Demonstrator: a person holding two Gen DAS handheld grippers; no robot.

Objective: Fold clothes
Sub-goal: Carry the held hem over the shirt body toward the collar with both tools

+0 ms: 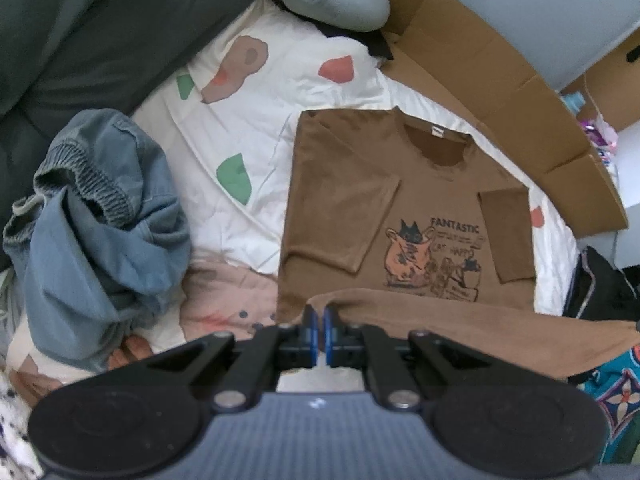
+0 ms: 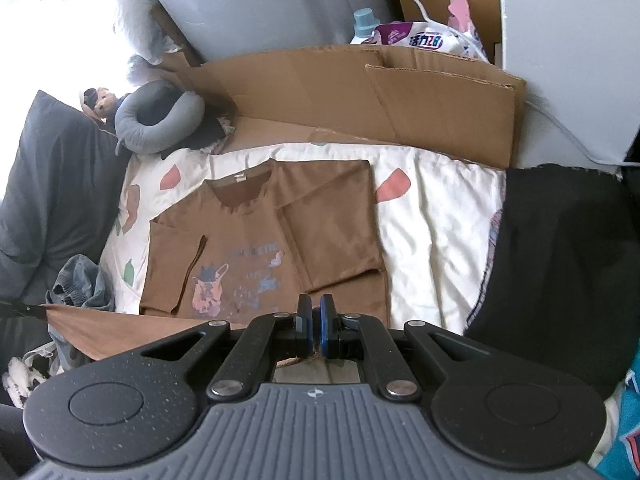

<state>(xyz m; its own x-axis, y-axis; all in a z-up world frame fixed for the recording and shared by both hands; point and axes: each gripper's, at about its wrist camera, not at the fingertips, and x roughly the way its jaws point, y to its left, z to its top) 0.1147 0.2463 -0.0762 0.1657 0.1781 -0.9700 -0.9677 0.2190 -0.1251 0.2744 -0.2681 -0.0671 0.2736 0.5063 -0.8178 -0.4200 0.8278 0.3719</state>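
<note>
Clenched on the lifted hem of the brown T-shirt (image 1: pixel 340 200), the left gripper (image 1: pixel 319 316) and right gripper (image 2: pixel 315 312) each pinch a corner of the hem. Quilt (image 1: pixel 240 128), white with coloured patches, carries the shirt near its cardboard-side edge. Shirt lies face up, sleeves folded inward, collar pointing away from the cameras, long axis running collar to hem. Blue jeans (image 1: pixel 100 220) lie crumpled near the quilt's opposite edge.

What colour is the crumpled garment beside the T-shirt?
Faded blue denim garment; clearest in the left wrist view.
</note>
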